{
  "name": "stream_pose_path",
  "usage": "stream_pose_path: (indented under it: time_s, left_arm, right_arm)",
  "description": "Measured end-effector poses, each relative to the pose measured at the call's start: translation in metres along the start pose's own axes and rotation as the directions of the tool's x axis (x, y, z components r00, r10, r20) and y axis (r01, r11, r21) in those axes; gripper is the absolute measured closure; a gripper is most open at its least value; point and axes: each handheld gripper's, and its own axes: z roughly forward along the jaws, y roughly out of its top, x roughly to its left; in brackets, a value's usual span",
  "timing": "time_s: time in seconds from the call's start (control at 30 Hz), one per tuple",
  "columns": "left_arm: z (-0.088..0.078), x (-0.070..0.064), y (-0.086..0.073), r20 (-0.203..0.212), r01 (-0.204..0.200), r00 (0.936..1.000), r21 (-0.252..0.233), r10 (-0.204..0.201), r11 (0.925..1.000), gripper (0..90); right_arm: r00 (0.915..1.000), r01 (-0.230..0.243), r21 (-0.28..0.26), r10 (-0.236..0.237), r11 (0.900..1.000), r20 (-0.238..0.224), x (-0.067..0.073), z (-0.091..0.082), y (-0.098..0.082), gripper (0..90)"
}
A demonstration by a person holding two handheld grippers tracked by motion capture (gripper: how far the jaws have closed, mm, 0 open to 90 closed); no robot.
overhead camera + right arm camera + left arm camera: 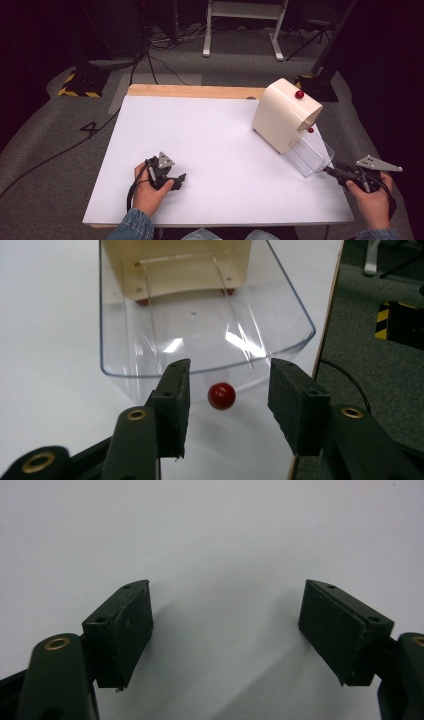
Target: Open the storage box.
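At the right edge of the white surface (210, 150), the right tongs (227, 400) reach toward a clear plastic drawer (150, 340) that stands pulled out of a cream, arch-topped dispenser box (280, 115). Seen from the right gripper view, a small red knob (221, 395) on the drawer's front wall sits between the two spread jaws, nearly centred and a shade toward the left one, touched by neither; the right tongs are released and hold nothing. That knob is the place to take hold. It looks hard, round and glossy, so I judge it slippery and apt to squirt out of a pinch that is off-centre; the pads should close squarely across its middle. The drawer itself appears thin-walled, light and stiff, probably sliding with little effort, while the light box behind it could shift on the smooth surface if pulled or pushed sharply. A second red knob (299, 94) sits on top of the box. Well apart, at the near left of the surface, the left tongs (225, 625) rest in the person's left hand (150, 192), jaws wide apart over bare white, gripping nothing.
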Motion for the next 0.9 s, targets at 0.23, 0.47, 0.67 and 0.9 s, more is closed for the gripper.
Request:
stream_pose_path:
  time_s: [0.23, 0.47, 0.67, 0.9]
  left_arm:
    - [0.0, 0.0, 0.0, 0.001, 0.002, 1.0, 0.002, -0.002, 1.0, 22.0]
    - [0.0, 0.0, 0.0, 0.001, 0.001, 1.0, 0.002, -0.001, 1.0, 21.9]
    - [0.0, 0.0, 0.0, 0.002, 0.003, 1.0, 0.0, -0.003, 1.0, 21.9]
    - [0.0, 0.0, 0.0, 0.002, 0.002, 1.0, 0.001, -0.002, 1.0, 21.9]
  right_arm:
    - [0.9988, -0.016, -0.073, 0.012, 0.997, -0.048, 0.011, -0.003, 0.024, 47.0]
    - [0.9936, -0.008, -0.132, -0.007, 0.991, -0.113, 0.031, 0.005, 0.057, 46.1]
    - [0.9897, 0.02, -0.165, -0.043, 0.986, -0.136, 0.043, 0.014, 0.079, 45.7]
    - [0.9924, 0.035, -0.199, -0.058, 0.979, -0.109, 0.041, 0.018, 0.092, 46.5]
